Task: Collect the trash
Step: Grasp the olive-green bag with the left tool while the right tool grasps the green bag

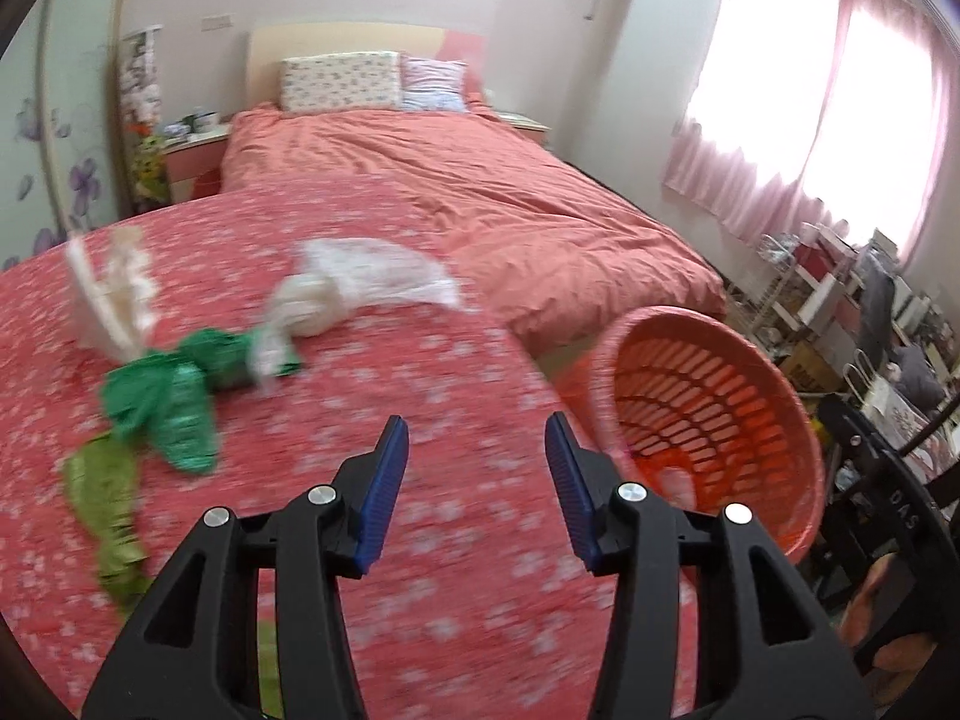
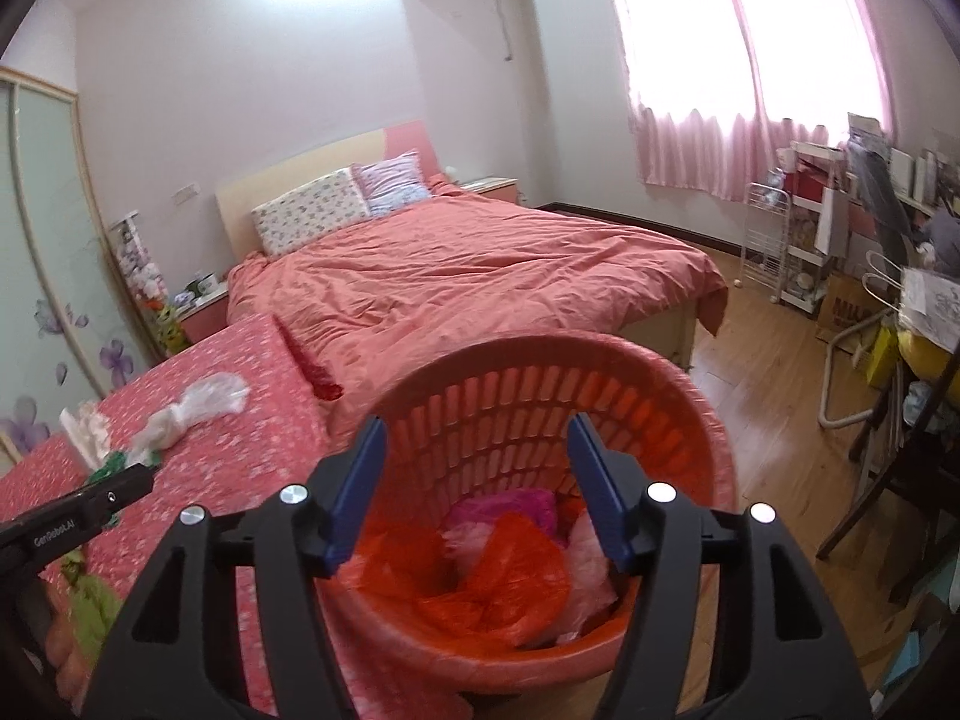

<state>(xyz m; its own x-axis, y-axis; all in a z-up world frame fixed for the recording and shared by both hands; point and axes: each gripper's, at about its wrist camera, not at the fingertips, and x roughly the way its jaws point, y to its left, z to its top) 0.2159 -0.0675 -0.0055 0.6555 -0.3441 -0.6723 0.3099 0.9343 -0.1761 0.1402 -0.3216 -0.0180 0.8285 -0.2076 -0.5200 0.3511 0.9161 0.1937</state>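
Plastic bags lie on the red flowered cloth [image 1: 420,480]: a dark green bag [image 1: 168,396], a light green bag [image 1: 108,510], a knotted white bag [image 1: 354,288] and a cream crumpled piece [image 1: 114,294]. My left gripper [image 1: 477,456] is open and empty above the cloth, to the right of the bags. The orange slatted basket [image 1: 750,360] stands to its right. My right gripper [image 2: 474,456] is open and empty over the basket's [image 2: 540,372] mouth. Inside lie an orange bag [image 2: 510,576], a pink bag [image 2: 510,510] and a pale bag. The white bag [image 2: 198,402] also shows in the right wrist view.
A bed with a salmon cover [image 2: 480,264] and two pillows lies beyond the cloth. Nightstands flank the headboard. A white rack [image 2: 774,240] and cluttered shelves stand at the right under pink curtains. A dark chair [image 2: 888,480] stands on the wooden floor at the right.
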